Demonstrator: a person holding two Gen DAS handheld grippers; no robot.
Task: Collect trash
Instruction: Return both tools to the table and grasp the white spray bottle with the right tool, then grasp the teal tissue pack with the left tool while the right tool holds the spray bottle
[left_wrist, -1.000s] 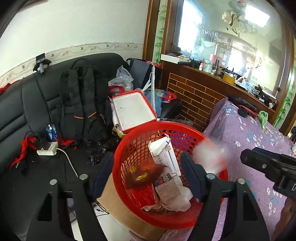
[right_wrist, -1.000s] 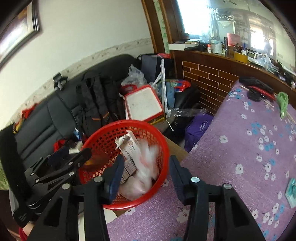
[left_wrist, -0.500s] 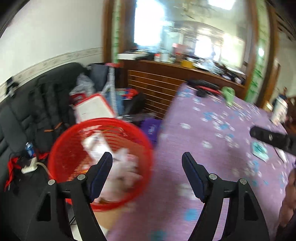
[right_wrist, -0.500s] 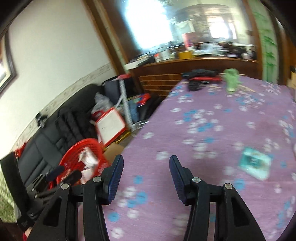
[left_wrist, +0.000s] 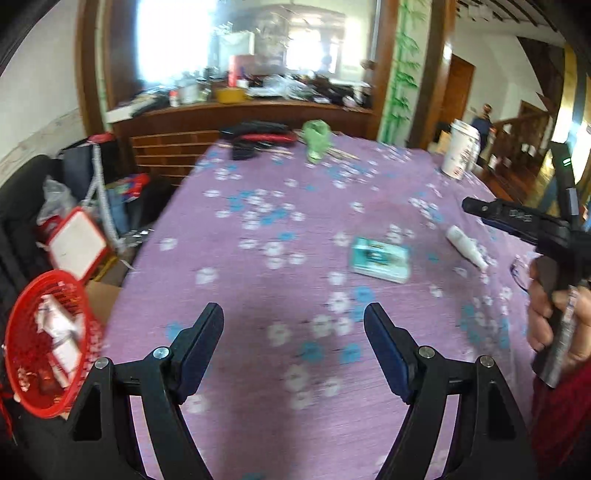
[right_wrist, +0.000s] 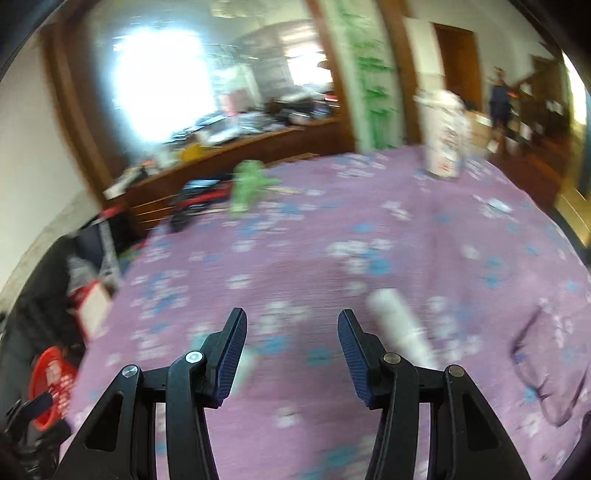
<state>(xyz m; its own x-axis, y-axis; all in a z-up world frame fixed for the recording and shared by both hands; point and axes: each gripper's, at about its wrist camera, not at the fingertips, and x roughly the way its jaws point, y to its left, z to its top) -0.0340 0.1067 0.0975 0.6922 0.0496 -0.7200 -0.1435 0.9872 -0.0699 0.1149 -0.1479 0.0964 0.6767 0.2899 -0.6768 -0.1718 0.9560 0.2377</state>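
A red mesh basket (left_wrist: 22, 354) with wrappers in it sits low at the far left, off the table's edge; it also shows in the right wrist view (right_wrist: 48, 384). On the purple flowered tablecloth (left_wrist: 280, 206) lie a teal packet (left_wrist: 380, 258) and a white tube (left_wrist: 465, 245). My left gripper (left_wrist: 293, 328) is open and empty over the near part of the table. My right gripper (right_wrist: 291, 332) is open and empty; the white tube (right_wrist: 399, 325) lies just right of its right finger, blurred.
A green crumpled bag (left_wrist: 316, 142), black and red items (left_wrist: 258, 136) and a white cup (left_wrist: 460, 153) stand at the table's far side. A wooden counter (left_wrist: 236, 110) with clutter is behind. A black sofa with bags (left_wrist: 55, 206) is at the left.
Both grippers have swung right, away from the red basket and over the table. The trash dropped a second ago now lies in the basket. Both grippers stay open.
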